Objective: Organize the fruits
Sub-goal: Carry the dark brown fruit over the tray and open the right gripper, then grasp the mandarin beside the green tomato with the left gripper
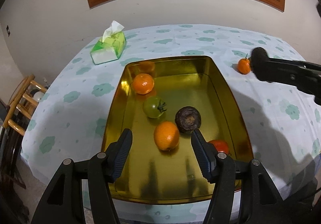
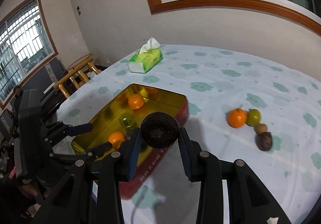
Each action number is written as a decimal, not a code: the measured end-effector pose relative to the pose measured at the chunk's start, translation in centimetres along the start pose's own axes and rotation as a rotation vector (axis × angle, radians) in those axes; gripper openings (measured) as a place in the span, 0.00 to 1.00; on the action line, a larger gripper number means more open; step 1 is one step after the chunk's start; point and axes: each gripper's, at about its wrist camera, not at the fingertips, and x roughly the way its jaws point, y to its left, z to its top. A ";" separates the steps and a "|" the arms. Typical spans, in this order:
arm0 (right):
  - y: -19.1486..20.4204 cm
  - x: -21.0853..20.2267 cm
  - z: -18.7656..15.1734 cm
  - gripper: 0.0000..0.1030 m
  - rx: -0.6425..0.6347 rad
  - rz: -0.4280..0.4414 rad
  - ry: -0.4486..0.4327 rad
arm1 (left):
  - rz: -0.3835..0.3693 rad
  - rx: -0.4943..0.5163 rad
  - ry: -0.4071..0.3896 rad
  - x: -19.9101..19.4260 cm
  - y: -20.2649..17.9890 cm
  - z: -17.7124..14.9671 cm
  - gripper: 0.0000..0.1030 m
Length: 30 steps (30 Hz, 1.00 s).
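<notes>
Left wrist view, left to right: tissue pack [image 1: 109,47] upper left on the flowered tablecloth [image 1: 66,87]; gold tin [image 1: 230,91] in the centre held an orange [image 1: 143,83], a green tomato [image 1: 153,107], a dark wrinkled fruit [image 1: 187,116], a second orange [image 1: 166,138] and a red fruit [image 1: 220,146] partly hidden behind the right finger. Left gripper [image 1: 161,140] hovered over the tin's near end, jaws apart and empty — the second orange lay between the tips, not pinched.

At far right a small orange [image 1: 244,65] sat outside the tin, with the right gripper's arm just beside it.

Right wrist view: tin [image 2: 180,111] left of centre, right gripper [image 2: 159,132] at centre clenched on a dark round fruit [image 2: 159,132], pads pressing both sides, fruit seen over the tin's near-right edge. Loose fruits at right: orange [image 2: 236,118], green one [image 2: 254,117], small brown one [image 2: 260,128], dark husky one [image 2: 264,141].

Risks, judged: the held fruit is round and gripped only at the tips, so it could slip out and roll off the cloth. Releasing from a height might knock the fruits already in the tin. Both grippers crowd the tin — they could collide.
</notes>
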 end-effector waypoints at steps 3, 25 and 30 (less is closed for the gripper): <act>0.7 1.3 0.6 0.33 -0.008 0.021 0.016 | 0.014 -0.001 -0.003 0.0 0.2 -0.1 0.61; 2.5 12.3 2.7 0.35 -0.025 0.048 0.176 | 0.045 -0.038 -0.002 0.3 2.9 -0.9 0.65; 1.8 12.2 3.0 0.38 0.026 0.066 0.135 | 0.050 -0.030 0.003 0.4 2.9 -0.9 0.65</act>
